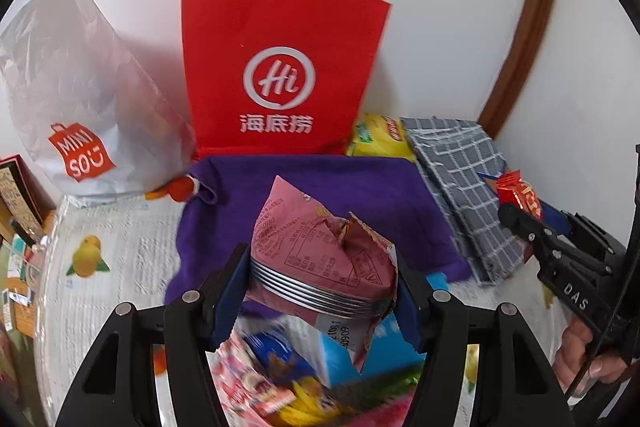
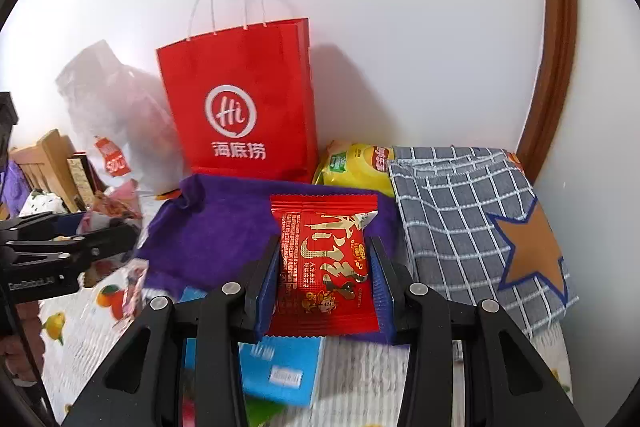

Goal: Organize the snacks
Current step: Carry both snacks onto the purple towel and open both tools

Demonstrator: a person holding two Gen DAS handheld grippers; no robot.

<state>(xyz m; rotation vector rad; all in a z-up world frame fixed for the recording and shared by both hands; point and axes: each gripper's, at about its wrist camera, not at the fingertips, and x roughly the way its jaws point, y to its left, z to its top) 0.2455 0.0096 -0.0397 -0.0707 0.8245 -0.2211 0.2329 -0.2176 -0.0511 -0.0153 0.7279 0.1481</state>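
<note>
White wall behind; your counter (image 1: 120, 247) carries a pale fruit-print cover. Red Haidilao paper bag (image 1: 280, 67) stands against the wall, white Miniso bag (image 1: 80, 99) left of it, purple cloth (image 1: 320, 187) in front, grey checked cloth (image 2: 460, 211) to the right. Your left hand-held gripper (image 1: 320, 283) is clamped on a pink snack pouch (image 1: 316, 243), raised over the purple cloth. Your right hand-held gripper (image 2: 324, 267) grips a red snack packet (image 2: 324, 263), likewise raised. Judged step: carrying both snacks to a sorting spot. Next: choose a destination, lower, release. Only the right view shows the star patch (image 2: 532, 247); only the left shows the loose snack pile (image 1: 280, 379) below.
</note>
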